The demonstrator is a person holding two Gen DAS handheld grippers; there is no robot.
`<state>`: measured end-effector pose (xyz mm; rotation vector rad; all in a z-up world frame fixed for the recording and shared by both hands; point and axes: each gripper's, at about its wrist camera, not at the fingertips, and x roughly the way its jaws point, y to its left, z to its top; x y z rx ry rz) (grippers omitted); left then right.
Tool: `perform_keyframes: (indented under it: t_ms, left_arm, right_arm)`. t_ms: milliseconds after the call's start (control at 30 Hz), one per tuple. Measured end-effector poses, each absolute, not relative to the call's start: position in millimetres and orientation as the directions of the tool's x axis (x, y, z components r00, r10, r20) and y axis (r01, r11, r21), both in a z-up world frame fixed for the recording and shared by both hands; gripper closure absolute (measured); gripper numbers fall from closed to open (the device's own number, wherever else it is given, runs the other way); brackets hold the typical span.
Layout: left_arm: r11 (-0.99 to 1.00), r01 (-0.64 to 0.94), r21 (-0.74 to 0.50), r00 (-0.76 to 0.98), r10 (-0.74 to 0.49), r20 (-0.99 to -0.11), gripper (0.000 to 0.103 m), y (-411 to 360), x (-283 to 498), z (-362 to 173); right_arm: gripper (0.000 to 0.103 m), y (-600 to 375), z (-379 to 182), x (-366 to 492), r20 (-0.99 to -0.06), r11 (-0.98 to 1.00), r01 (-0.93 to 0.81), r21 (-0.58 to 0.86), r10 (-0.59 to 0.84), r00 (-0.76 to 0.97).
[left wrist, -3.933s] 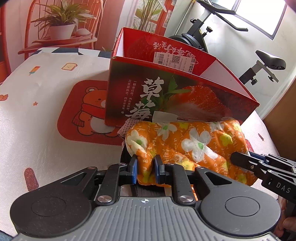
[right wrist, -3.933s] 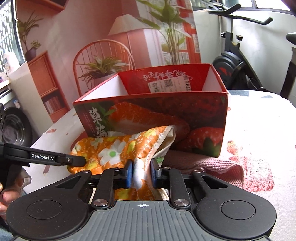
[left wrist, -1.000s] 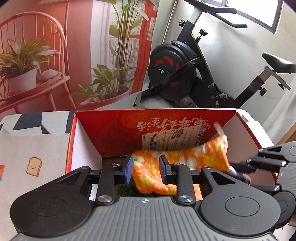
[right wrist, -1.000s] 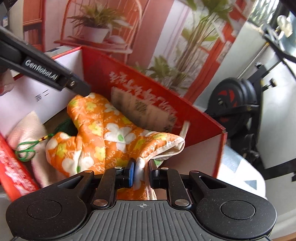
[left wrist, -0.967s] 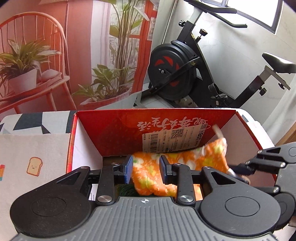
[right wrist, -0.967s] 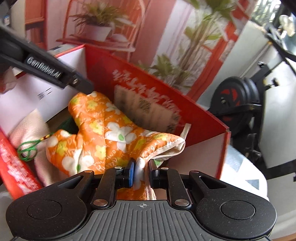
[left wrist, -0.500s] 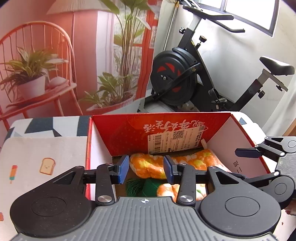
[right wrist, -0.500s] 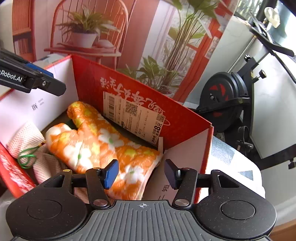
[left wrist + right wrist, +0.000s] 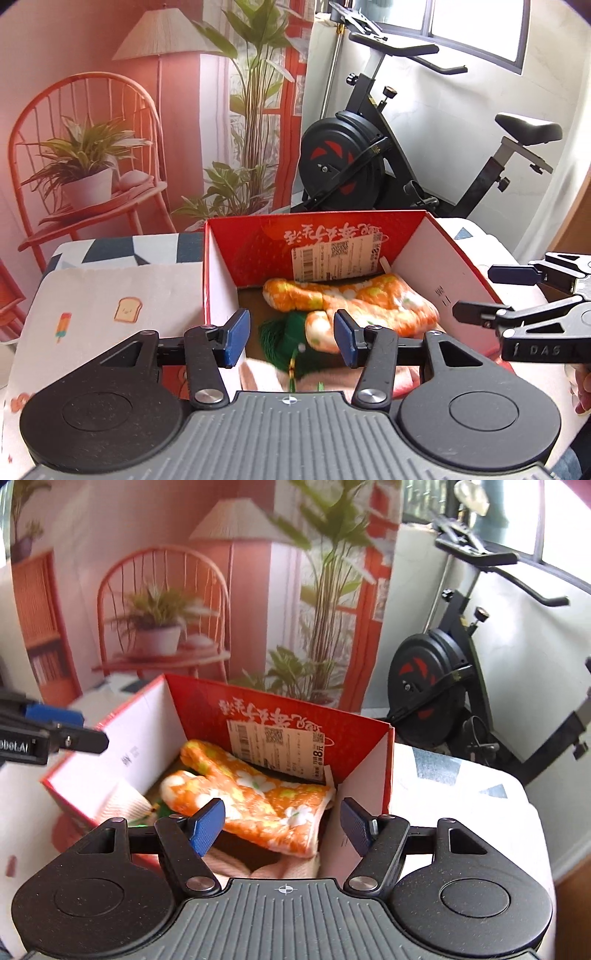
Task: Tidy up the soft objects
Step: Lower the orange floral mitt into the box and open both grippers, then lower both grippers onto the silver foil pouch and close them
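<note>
An orange floral oven mitt (image 9: 354,301) lies inside the red strawberry box (image 9: 218,280), against its far wall; it also shows in the right wrist view (image 9: 255,797) within the box (image 9: 388,768). A green tassel (image 9: 282,338) and a pink cloth (image 9: 321,380) lie in the box too. My left gripper (image 9: 291,338) is open and empty above the box's near side. My right gripper (image 9: 282,825) is open and empty above the box; its fingers (image 9: 511,275) show at the right of the left wrist view.
The box stands on a table with a printed cloth (image 9: 92,295). A red bear mat (image 9: 64,830) lies under the box. An exercise bike (image 9: 369,162) and a backdrop with a chair and plants stand behind the table.
Both grippers have let go of the mitt, which now lies in the box. Both have opened wide and pulled back and up from the box.
</note>
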<state>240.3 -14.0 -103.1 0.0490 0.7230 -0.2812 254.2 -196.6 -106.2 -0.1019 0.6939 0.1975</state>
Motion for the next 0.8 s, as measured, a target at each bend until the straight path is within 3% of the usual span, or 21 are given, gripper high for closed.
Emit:
perform_keyframes:
  t_ms: [300,533,600,667,800]
  left_arm:
    - [0.957,0.285,-0.06,0.708,-0.252,-0.659,0.05,3,182,-108]
    - [0.955,0.269,-0.127,0.665,-0.279,-0.693,0.051,14,151,-136]
    - [0.951,0.272,-0.151,0.648,-0.296,-0.702,0.053,14,146,-146]
    - [0.945,0.278,-0.174,0.628,-0.316,-0.711,0.062,12,144,-155]
    - [0.937,0.301,-0.174,0.599,-0.328,-0.731,0.064,2,138,-174]
  right_arm:
    - [0.038,-196,-102,183,-0.581,0.976,-0.219,0.017,0.187,0.792]
    - [0.038,-188,-129,137,-0.61,0.97,-0.238,0.058,0.223,0.76]
    - [0.039,-186,-140,131,-0.621,0.969,-0.228,0.09,0.234,0.748]
    - [0.041,-183,-151,128,-0.636,0.968,-0.222,0.117,0.245,0.732]
    - [0.047,-173,-172,124,-0.666,0.962,-0.249,0.117,0.262,0.699]
